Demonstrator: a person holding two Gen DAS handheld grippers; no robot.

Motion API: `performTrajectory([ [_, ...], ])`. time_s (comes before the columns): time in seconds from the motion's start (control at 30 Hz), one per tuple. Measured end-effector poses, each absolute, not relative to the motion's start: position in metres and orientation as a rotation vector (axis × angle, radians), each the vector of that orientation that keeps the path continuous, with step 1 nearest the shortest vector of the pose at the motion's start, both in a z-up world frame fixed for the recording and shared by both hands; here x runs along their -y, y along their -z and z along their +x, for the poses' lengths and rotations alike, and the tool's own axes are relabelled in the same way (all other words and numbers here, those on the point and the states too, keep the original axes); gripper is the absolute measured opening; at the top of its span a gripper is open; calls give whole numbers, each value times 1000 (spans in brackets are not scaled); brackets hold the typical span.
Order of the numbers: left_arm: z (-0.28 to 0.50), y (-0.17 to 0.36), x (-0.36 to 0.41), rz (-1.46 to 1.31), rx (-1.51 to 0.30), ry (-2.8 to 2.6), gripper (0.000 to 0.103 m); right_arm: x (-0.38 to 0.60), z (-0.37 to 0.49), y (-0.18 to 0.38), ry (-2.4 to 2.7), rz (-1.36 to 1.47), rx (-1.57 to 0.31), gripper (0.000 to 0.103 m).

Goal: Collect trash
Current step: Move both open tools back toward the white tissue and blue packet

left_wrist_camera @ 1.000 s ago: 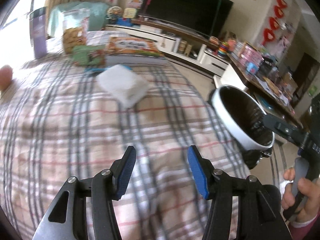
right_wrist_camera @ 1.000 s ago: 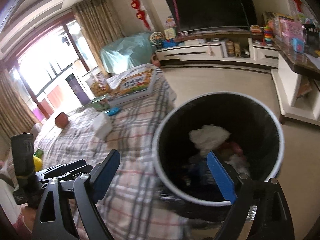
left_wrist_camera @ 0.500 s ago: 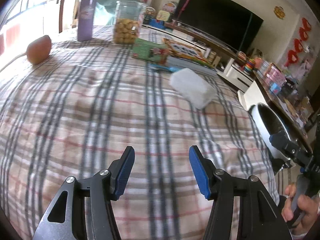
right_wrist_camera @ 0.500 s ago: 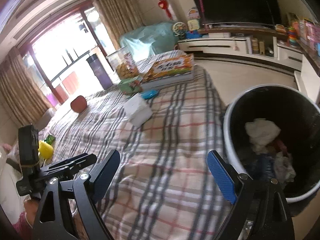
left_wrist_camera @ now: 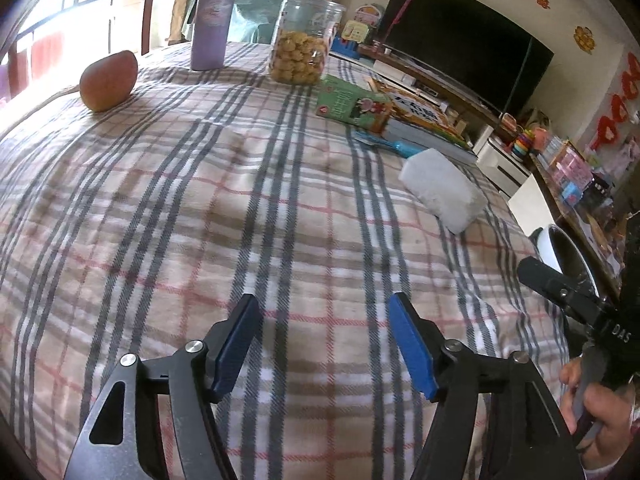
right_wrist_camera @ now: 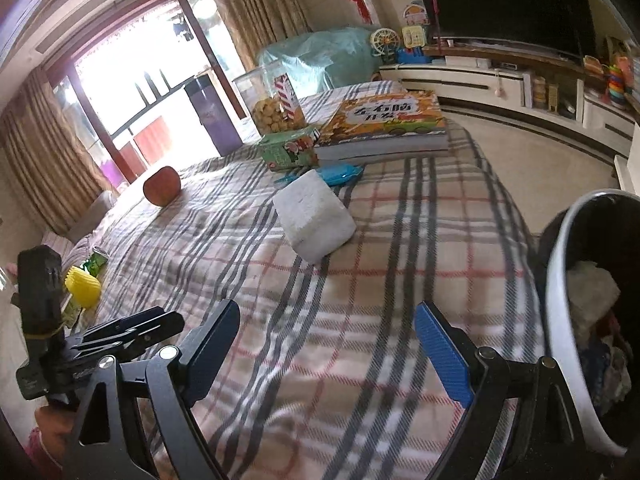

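Your left claw (left_wrist_camera: 324, 338) is wide open with nothing in it. It hangs over the checked cloth (left_wrist_camera: 200, 208), near the front edge.

Look from left to right across the table in the left view. Far left sits a round fruit (left_wrist_camera: 108, 80). Behind it stands a purple cup (left_wrist_camera: 210, 24). Next comes a clear jar (left_wrist_camera: 306, 40) with yellow snacks inside. Right of the jar lies a green box (left_wrist_camera: 354, 100), touching a stack of books (left_wrist_camera: 424, 120). A small blue thing (left_wrist_camera: 384, 143) lies just in front of the books. Then comes a white block (left_wrist_camera: 442, 190), lying on its side, well ahead of your left claw and a bit to the right. At the far right, past the table edge, you can see part of the bin (left_wrist_camera: 546, 242). Your right hand (left_wrist_camera: 600, 408) shows in the corner, holding its handle.

Your right claw (right_wrist_camera: 326, 350) is wide open too, and it holds nothing. It hangs over the cloth (right_wrist_camera: 360, 280). In this view, a yellow thing (right_wrist_camera: 83, 286) and a green can (right_wrist_camera: 96, 260) sit at the far left, beside the table. The fruit (right_wrist_camera: 161, 186) lies farther back. The white block (right_wrist_camera: 314, 216) lies straight ahead of this claw, apart from it. The bin (right_wrist_camera: 560, 280) stands at the right, next to the table. White crumpled paper (right_wrist_camera: 592, 292) and other trash are inside it.
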State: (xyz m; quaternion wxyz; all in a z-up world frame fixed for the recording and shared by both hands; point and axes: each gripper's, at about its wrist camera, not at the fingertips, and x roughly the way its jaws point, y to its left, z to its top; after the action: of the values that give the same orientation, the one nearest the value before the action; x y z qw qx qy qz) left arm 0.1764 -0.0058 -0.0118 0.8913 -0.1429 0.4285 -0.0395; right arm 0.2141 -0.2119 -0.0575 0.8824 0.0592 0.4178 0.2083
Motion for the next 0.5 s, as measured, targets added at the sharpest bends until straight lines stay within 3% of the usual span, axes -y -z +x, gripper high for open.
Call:
performTrajectory([
  [0.5, 218, 16, 1, -226, -903, 99, 68, 174, 268, 72, -462, 35, -891, 90],
])
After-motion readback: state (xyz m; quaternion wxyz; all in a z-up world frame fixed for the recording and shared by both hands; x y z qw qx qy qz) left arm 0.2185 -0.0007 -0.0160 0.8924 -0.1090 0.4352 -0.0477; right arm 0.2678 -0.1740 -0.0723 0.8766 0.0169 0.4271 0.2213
